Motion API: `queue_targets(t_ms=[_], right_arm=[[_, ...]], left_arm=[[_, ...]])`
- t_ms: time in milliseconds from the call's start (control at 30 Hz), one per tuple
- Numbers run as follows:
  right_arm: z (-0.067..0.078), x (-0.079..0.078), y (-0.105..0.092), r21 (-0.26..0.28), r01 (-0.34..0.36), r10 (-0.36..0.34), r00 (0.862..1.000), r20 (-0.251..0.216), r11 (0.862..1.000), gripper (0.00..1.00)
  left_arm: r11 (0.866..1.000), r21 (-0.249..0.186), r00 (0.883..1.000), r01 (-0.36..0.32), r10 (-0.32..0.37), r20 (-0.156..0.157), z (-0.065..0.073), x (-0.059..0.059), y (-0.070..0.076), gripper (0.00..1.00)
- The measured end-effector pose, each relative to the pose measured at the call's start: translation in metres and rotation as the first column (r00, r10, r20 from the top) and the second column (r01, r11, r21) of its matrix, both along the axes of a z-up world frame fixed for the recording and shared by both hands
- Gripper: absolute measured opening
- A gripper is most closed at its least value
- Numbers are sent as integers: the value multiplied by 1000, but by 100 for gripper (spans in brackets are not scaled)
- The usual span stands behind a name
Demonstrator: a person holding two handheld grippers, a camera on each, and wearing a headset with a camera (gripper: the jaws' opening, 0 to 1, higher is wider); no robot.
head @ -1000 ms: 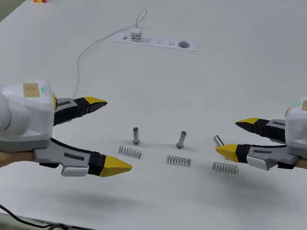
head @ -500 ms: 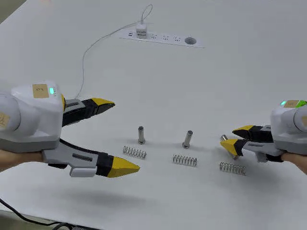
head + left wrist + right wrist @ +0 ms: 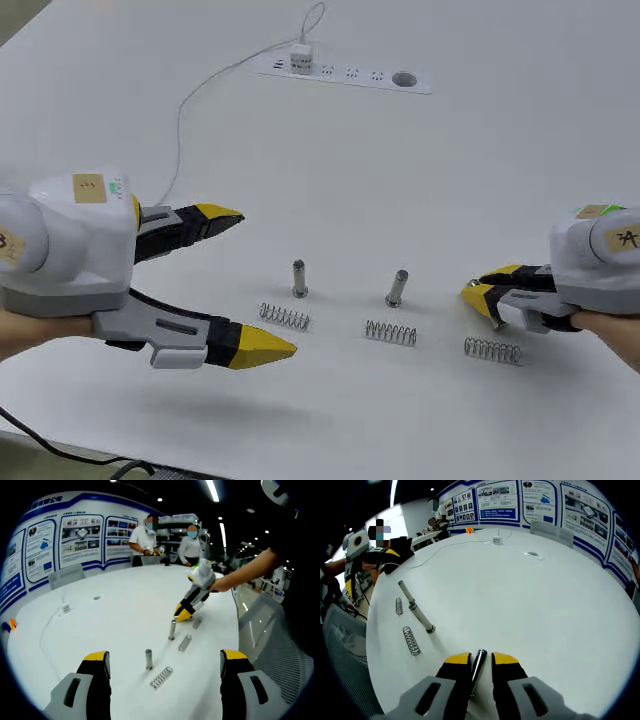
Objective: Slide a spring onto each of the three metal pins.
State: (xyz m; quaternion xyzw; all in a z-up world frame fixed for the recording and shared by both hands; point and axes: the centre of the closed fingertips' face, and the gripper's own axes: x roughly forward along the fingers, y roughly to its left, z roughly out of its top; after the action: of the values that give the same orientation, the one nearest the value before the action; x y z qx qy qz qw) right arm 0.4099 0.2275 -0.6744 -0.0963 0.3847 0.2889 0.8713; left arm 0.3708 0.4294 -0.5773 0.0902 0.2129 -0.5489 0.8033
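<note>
Two metal pins stand upright on the white table, the left pin [image 3: 299, 278] [image 3: 148, 659] and the middle pin [image 3: 397, 288] [image 3: 172, 629]. A spring lies in front of each place: left spring [image 3: 284, 316], middle spring [image 3: 390, 333], right spring [image 3: 492, 350]. My right gripper [image 3: 476, 291] [image 3: 481, 657] is shut on the third pin [image 3: 477, 671], whose tip [image 3: 470, 284] pokes out at the jaws. My left gripper [image 3: 248, 282] [image 3: 165, 656] hovers wide open, left of the left pin, holding nothing.
A white power strip [image 3: 345, 73] with a plugged charger and a cable [image 3: 185, 105] lies at the far side of the table [image 3: 450, 180]. Two people stand beyond the table's far end in the left gripper view.
My right gripper has moved in on the right pin and its jaws have shut around it. The left gripper has stayed open in about the same place. The head camera has shifted slightly.
</note>
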Motion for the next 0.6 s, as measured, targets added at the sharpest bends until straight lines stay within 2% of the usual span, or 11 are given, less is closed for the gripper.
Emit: queue_targets(t_ms=[267,400,500,600], right_arm=[[-1,-1,4,-45,-16,17,1000,3,999,12],[-2,0,4,-52,-9,8,1000,-14,999,9],[-2,-1,4,-45,-3,1,999,-41,999,8],[-2,0,3,-13,21,-22,998,-66,1000,8]], left_arm=[[1000,-7,1000,-9,9,0,1,1,1,93],[1000,-12,1000,-10,10,2,2,1,0,93],[1000,-15,1000,-11,11,4,3,1,0,93],[1000,-17,1000,-11,11,4,5,0,0,93]])
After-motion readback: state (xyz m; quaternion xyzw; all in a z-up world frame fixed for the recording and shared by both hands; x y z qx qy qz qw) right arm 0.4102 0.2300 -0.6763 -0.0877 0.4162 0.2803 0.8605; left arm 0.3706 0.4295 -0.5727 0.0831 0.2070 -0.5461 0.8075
